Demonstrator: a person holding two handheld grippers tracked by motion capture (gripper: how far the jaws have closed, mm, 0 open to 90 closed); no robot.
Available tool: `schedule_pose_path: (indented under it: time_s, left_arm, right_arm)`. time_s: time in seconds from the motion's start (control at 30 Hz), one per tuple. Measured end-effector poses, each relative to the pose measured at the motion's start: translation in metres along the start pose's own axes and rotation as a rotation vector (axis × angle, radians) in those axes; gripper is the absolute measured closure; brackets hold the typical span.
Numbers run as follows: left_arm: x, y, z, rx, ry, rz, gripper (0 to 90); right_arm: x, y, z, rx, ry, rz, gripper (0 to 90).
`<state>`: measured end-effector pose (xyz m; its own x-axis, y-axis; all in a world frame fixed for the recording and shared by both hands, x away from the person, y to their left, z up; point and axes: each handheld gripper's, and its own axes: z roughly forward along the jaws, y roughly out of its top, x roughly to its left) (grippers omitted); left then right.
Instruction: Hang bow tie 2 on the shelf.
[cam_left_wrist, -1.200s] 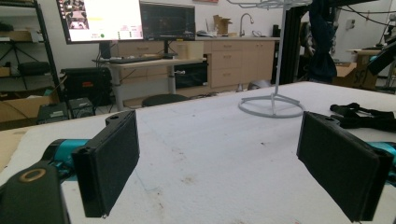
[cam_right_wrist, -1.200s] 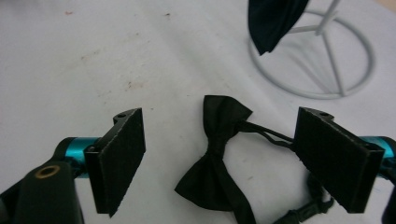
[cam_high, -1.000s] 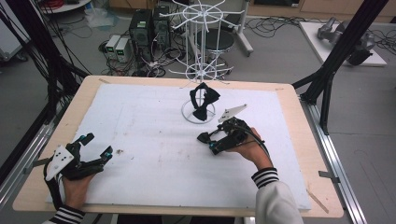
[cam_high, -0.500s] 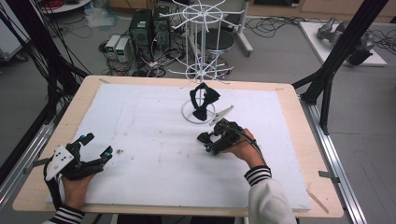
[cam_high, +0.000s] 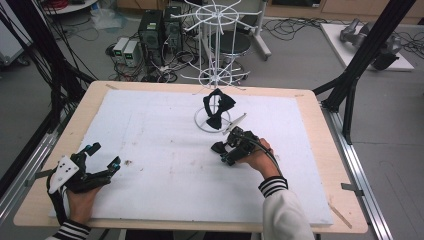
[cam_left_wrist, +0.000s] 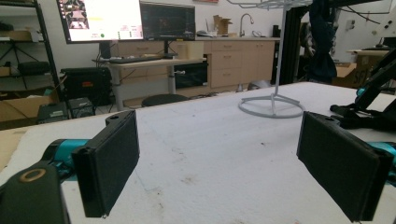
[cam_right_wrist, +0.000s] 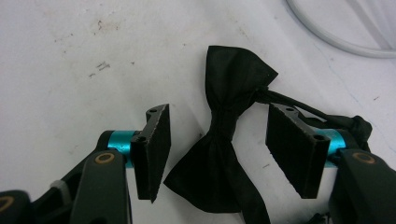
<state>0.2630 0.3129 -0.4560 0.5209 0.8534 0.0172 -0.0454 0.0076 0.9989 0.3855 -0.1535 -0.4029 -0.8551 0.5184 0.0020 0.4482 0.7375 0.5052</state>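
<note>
Bow tie of black cloth lies flat on my white worktop, near the round foot of the white wire stand. My right tongs are lowered over it with one jaw on each side of its knot; the jaws have just been closing but do not press it. My left tongs rest wide apart, holding nothing, well away from it.

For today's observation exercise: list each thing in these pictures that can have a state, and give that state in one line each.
Bow tie on the table: lying flat between the right gripper's fingers, not yet pinched.
Bow tie on the rack: hanging low on the rack.
White wire rack: upright.
Right gripper: fingers just been closing, gaps remain.
Left gripper: open, nothing between its fingers.
</note>
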Motion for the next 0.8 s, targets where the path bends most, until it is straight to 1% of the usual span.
schedule_pose_path:
  time_s: [0.2, 0.23, 0.27, 0.3, 0.33, 0.4, 0.47, 0.53, 0.67, 0.73, 0.8]
  left_arm:
    - [0.0, 0.0, 0.0, 0.001, 0.0, 0.0, 13.5]
    - [0.0, 0.0, 0.0, 0.0, 0.001, 0.0, 13.5]
    - [0.0, 0.0, 0.0, 0.001, 0.0, 0.0, 13.5]
    - [0.0, 0.0, 0.0, 0.0, 0.0, 0.0, 13.5]
    - [0.0, 0.0, 0.0, 0.001, 0.0, 0.0, 13.5]
    - [0.0, 0.0, 0.0, 0.001, 0.0, 0.0, 13.5]
    - [0.0, 0.0, 0.0, 0.001, 0.0, -0.001, 13.5]
    - [0.0, 0.0, 0.0, 0.001, 0.0, -0.001, 13.5]
    - [0.0, 0.0, 0.0, 0.001, 0.0, -0.001, 13.5]
    - [0.0, 0.0, 0.0, 0.0, 0.0, -0.001, 13.5]
    - [0.0, 0.0, 0.0, 0.001, -0.001, -0.002, 13.5]
  right_arm:
    - [-0.001, 0.0, 0.006, 0.029, -0.012, 0.014, 43.9]
    - [-0.001, 0.001, 0.006, 0.033, -0.005, 0.017, 44.8]
    - [-0.001, 0.001, 0.007, 0.036, -0.008, 0.024, 45.8]
    - [-0.003, 0.001, 0.008, 0.035, -0.01, 0.017, 46.4]
    - [-0.002, 0.001, 0.008, 0.041, -0.006, 0.027, 46.5]
    - [-0.003, 0.001, 0.009, 0.042, -0.001, 0.023, 47.2]
    - [-0.002, 0.002, 0.009, 0.048, 0.002, 0.032, 49.6]
    - [-0.003, 0.002, 0.011, 0.049, 0.0, 0.025, 51.1]
    - [-0.004, 0.002, 0.013, 0.056, 0.007, 0.028, 51.8]
    - [-0.004, 0.002, 0.014, 0.06, 0.008, 0.031, 54.7]
    - [-0.005, 0.002, 0.014, 0.065, 0.008, 0.036, 55.6]
